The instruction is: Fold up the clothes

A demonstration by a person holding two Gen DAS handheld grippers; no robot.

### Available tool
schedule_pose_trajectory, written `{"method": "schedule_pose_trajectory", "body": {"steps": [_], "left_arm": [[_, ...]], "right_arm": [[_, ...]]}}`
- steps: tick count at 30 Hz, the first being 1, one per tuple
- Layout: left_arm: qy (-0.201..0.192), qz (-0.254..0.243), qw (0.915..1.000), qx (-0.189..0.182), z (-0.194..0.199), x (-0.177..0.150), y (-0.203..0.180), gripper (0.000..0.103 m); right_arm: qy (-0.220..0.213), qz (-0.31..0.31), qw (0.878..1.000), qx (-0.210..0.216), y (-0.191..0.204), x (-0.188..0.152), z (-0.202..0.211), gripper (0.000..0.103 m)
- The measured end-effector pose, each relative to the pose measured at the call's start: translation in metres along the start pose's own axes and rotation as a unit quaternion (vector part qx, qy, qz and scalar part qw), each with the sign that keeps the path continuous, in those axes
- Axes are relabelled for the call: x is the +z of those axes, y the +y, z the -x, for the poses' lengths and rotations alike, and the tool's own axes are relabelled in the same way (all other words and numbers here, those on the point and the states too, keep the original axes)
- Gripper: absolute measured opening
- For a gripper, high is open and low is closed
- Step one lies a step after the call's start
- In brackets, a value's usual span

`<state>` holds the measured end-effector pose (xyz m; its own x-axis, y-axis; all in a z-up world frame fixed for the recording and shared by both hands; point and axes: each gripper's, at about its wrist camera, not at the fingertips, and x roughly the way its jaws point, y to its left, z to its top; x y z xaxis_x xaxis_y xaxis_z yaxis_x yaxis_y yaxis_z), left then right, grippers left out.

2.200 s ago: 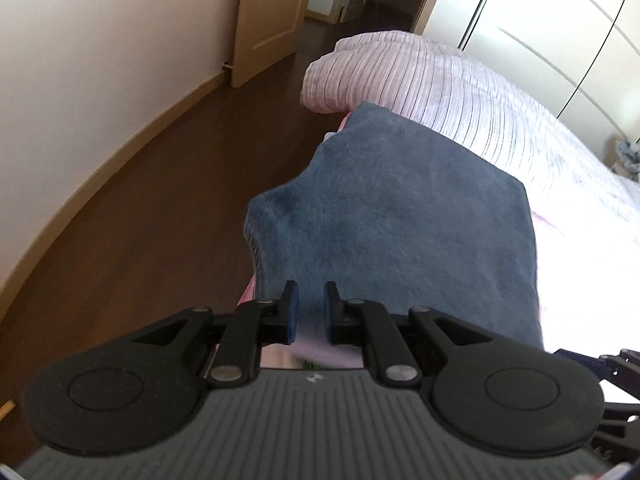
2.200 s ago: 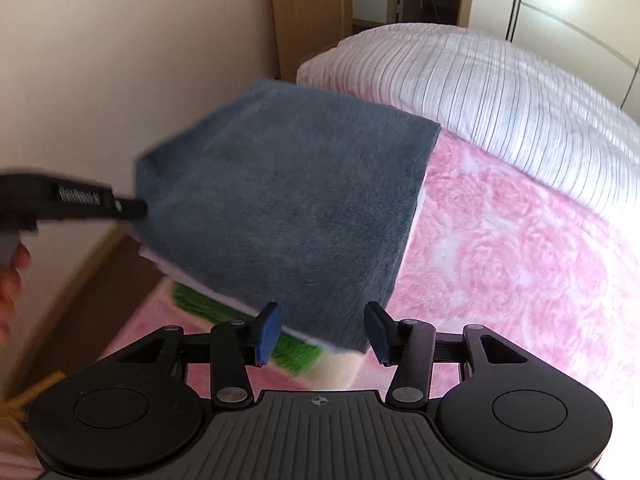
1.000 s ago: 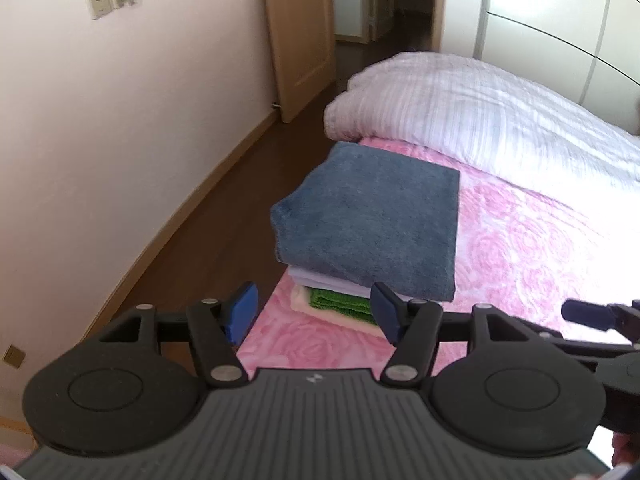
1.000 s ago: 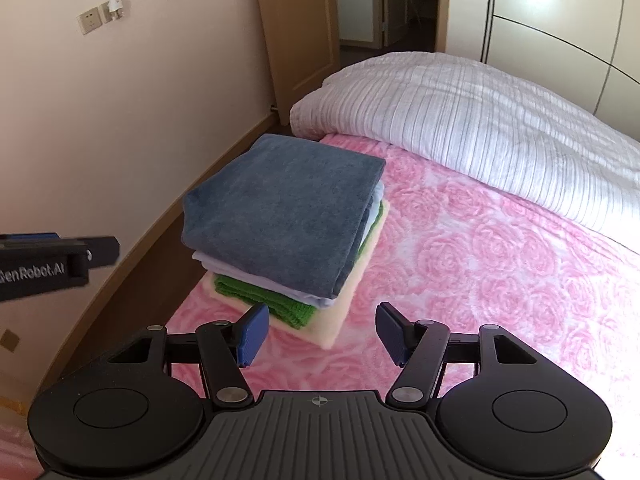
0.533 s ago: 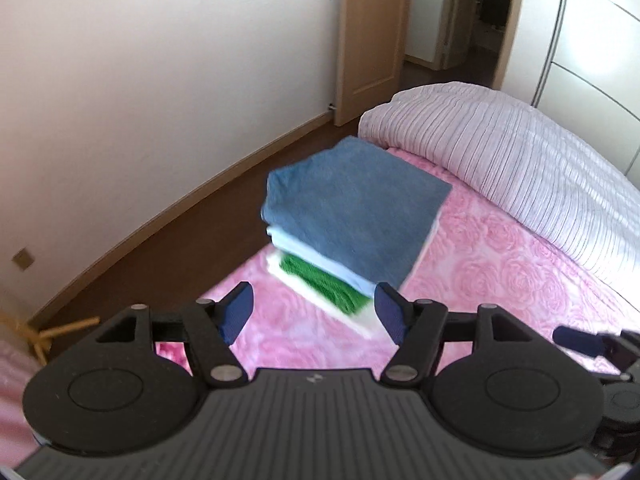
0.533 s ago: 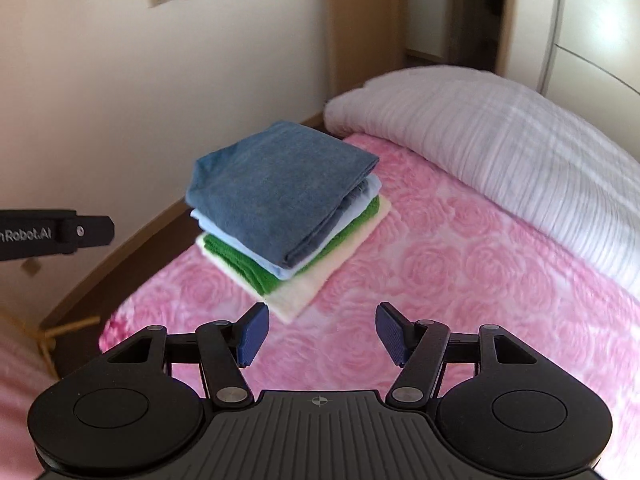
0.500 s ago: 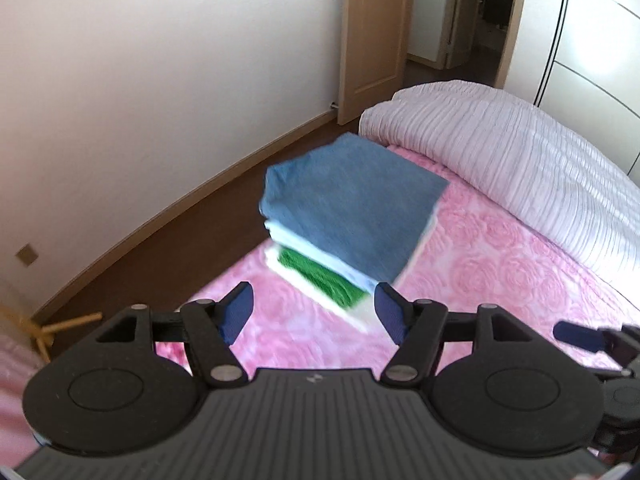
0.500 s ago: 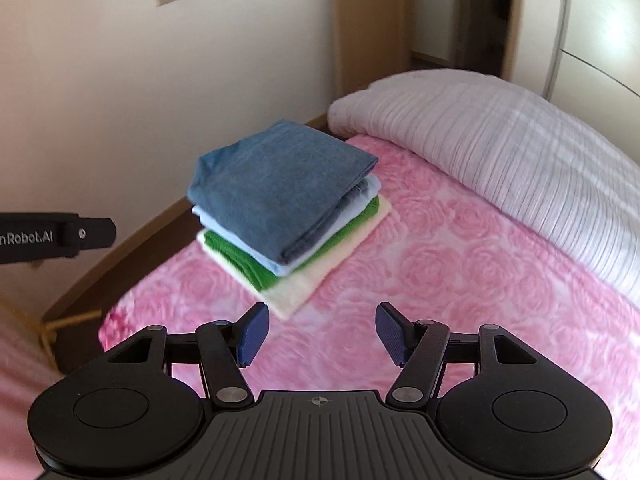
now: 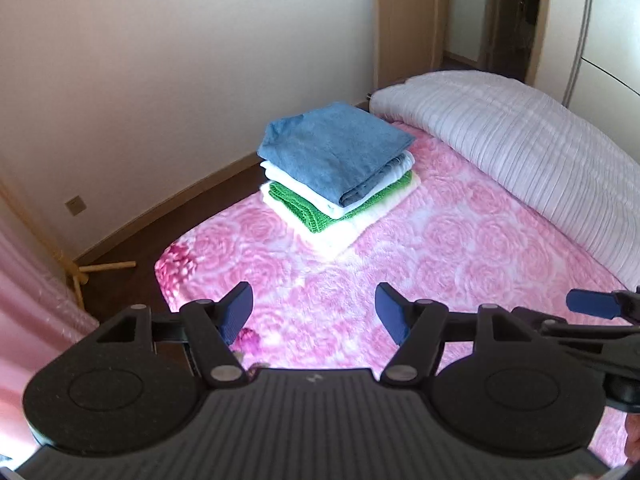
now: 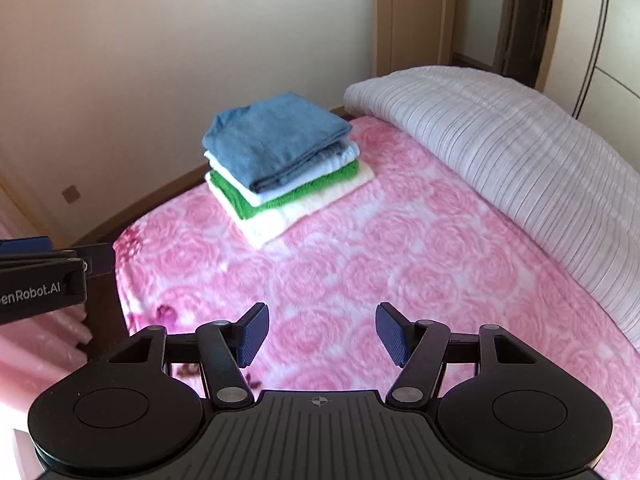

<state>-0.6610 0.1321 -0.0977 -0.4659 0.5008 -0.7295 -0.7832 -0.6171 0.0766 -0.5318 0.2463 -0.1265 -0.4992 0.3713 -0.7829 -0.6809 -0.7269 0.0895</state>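
Note:
A stack of folded clothes sits near the far left corner of the bed. A blue towel lies on top, then a white piece, a green one and a cream one. The stack also shows in the right wrist view, blue towel on top. My left gripper is open and empty, well back from the stack above the pink blanket. My right gripper is open and empty, also well back. The right gripper's fingertip shows at the left wrist view's right edge.
The bed has a pink rose-pattern blanket. A rolled white striped duvet lies along the far right side. A wall and dark wood floor run left of the bed. A wooden door stands at the back.
Both grippers have let go of the blue towel and drawn back from the stack. The towel now lies on top of the pile and looks farther away in both views.

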Motion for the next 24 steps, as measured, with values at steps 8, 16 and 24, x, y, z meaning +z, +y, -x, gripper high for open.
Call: {"method": "schedule_pose_trajectory", "body": {"steps": [8, 16, 24], "left_arm": [[0.007, 0.033, 0.9993, 0.018, 0.017, -0.016, -0.021, 0.068], [0.022, 0.068, 0.9971, 0.027, 0.024, -0.027, -0.037, 0.068], [0.033, 0.078, 0.9963, 0.014, 0.016, -0.034, -0.051, 0.064]], "right_arm": [[0.006, 0.03, 0.999, 0.017, -0.016, -0.011, 0.008, 0.063], [0.004, 0.044, 0.999, 0.013, -0.028, -0.013, 0.008, 0.063], [0.022, 0.036, 0.999, 0.017, -0.048, -0.009, -0.005, 0.063]]}}
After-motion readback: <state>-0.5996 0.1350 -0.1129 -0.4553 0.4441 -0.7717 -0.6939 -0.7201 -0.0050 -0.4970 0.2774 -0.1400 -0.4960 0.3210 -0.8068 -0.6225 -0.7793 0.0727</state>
